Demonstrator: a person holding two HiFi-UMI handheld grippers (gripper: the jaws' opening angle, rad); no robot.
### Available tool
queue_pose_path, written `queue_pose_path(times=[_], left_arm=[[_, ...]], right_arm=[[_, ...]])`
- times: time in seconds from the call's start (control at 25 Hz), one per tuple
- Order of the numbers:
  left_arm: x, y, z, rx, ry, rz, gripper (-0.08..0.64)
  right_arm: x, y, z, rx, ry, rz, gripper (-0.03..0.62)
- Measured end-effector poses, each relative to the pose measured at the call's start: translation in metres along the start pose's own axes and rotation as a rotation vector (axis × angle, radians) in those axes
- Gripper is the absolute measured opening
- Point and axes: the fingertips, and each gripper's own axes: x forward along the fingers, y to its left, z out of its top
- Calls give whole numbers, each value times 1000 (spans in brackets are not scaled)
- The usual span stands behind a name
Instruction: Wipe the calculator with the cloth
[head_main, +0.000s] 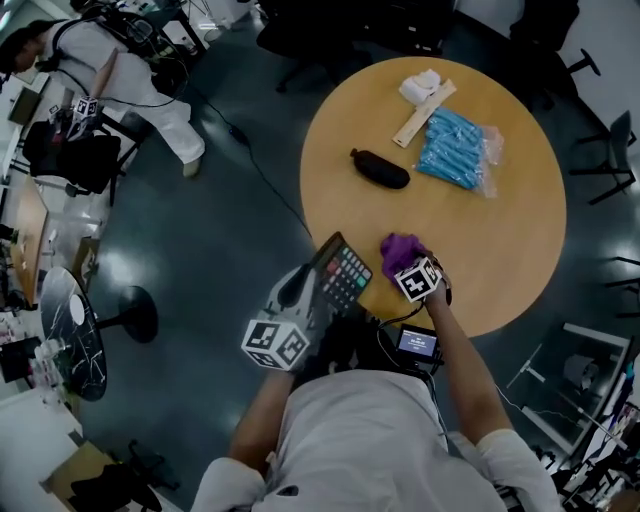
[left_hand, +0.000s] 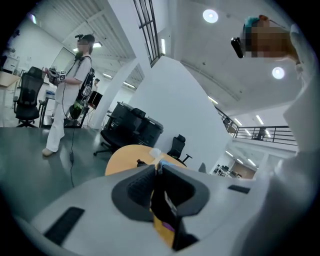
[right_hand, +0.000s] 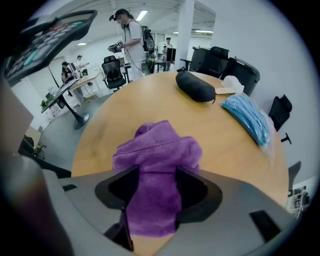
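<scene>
The dark calculator (head_main: 345, 272) hangs tilted above the near left rim of the round wooden table (head_main: 500, 260), and my left gripper (head_main: 312, 295) is shut on its edge. In the left gripper view it shows edge-on as a thin dark slab (left_hand: 162, 200) between the pads. It also looms at the upper left of the right gripper view (right_hand: 45, 37). The purple cloth (head_main: 400, 250) lies bunched on the table. My right gripper (head_main: 408, 264) points steeply down over it, open, with the cloth (right_hand: 157, 165) lying between its spread fingers (right_hand: 197, 192).
Farther back on the table lie a black pouch (head_main: 380, 168), a blue plastic packet (head_main: 455, 148), a wooden strip (head_main: 425, 113) and a white wad (head_main: 420, 85). A person in white (head_main: 120, 70) stands at the upper left. Office chairs ring the table.
</scene>
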Motion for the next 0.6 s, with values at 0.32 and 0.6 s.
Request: queue_pose_path(times=[0.32,0.6], left_arm=[[-9,-2,7,6,-23,8,52],[-15,-6,16,11,-37,-17,52]], right_arm=[[3,0,2,18,-10,-15,145],[-10,-1,4,64,-79,-17,86]])
